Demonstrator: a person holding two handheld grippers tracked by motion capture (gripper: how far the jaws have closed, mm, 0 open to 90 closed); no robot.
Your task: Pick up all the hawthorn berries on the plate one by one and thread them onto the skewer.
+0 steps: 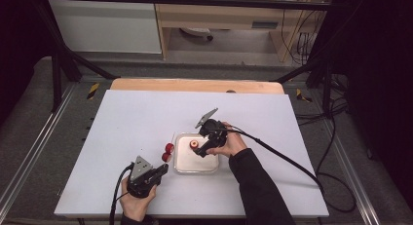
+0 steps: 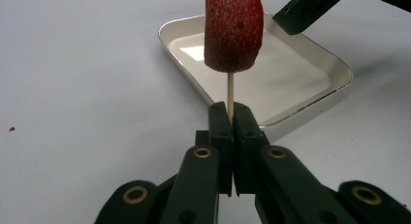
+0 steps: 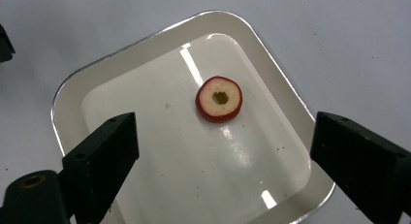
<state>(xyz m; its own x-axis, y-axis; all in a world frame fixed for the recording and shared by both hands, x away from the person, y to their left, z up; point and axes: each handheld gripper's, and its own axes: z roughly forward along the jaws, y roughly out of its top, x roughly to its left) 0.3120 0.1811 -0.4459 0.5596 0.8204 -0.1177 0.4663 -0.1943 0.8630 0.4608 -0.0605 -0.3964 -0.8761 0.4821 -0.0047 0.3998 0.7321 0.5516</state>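
One strawberry piece (image 2: pixel 234 32) already sits threaded on the wooden skewer (image 2: pixel 230 95); in the high view two red pieces (image 1: pixel 168 152) show near the skewer's end, just left of the tray. One cored slice (image 3: pixel 219 99) remains, lying flat in the white tray (image 3: pixel 286 112) on the counter (image 1: pixel 136 118).

Left gripper (image 2: pixel 230 112): jaws together, clamped on the skewer's lower end, stick pointing toward the tray.

Right gripper (image 3: pixel 218 151): jaws wide apart, nothing between the pads, poised above the tray with the slice lying ahead of them.

Status, as judged: threading partly done; the last slice is not yet picked up, and must then be pushed onto the skewer through its centre hole.
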